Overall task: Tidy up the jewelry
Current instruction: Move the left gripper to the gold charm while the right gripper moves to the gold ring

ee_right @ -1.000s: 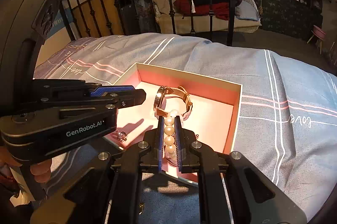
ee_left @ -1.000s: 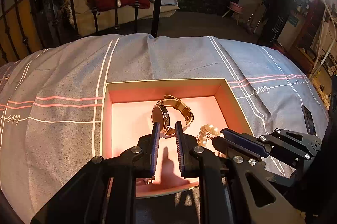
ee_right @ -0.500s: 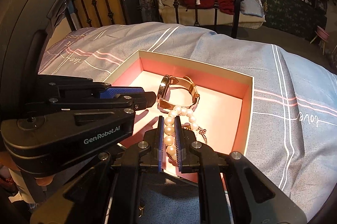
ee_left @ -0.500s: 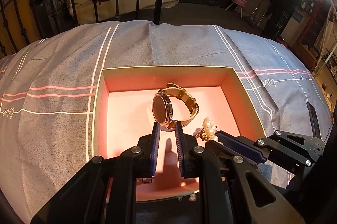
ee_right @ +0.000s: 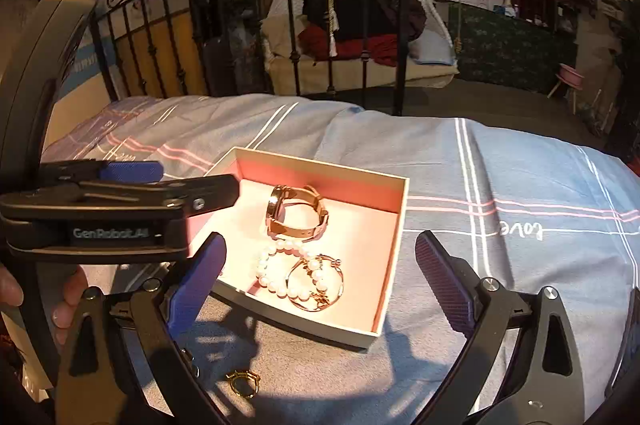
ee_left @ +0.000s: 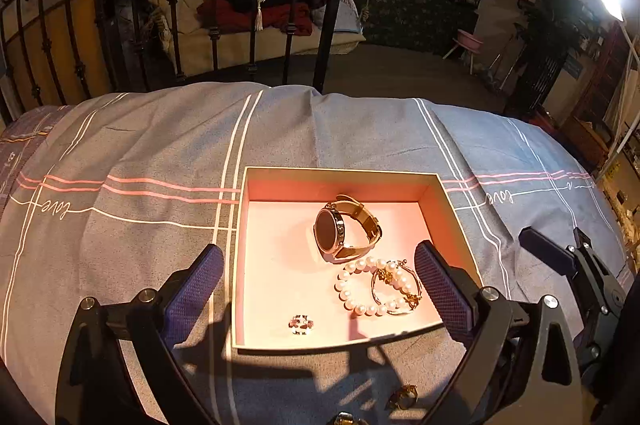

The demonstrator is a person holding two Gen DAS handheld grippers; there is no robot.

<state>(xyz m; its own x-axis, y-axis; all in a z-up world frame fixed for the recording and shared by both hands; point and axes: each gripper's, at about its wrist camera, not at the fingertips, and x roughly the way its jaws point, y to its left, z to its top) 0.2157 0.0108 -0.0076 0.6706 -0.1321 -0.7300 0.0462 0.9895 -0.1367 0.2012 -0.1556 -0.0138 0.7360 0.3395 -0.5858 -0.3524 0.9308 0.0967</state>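
Note:
A cream box with a pink lining (ee_left: 340, 181) lies on the grey striped bedspread. Inside it a gold watch (ee_left: 344, 229) stands on edge, a pearl bracelet (ee_left: 360, 289) lies hooked with a thin gold bangle (ee_left: 396, 291), and a small sparkly ring (ee_left: 301, 324) rests by the front wall. My left gripper (ee_left: 316, 251) hovers over the box's near side, its jaws opening wide with nothing held. My right gripper (ee_right: 320, 240) is also opening above the near right corner, clear of the pearl bracelet (ee_right: 276, 273), the bangle (ee_right: 316, 285) and the watch (ee_right: 296, 213).
A gold ring (ee_right: 243, 381) lies loose on the bedspread in front of the box (ee_right: 320, 165), seen too in the left view as the gold ring (ee_left: 402, 397). A black iron bed rail (ee_left: 332, 5) rises behind. A person's hand (ee_right: 64, 305) holds the left tool.
Both grippers went from shut to wide open and drew back and up. The pearl bracelet with the bangle dropped from the right one into the box; the small ring now lies below the left one.

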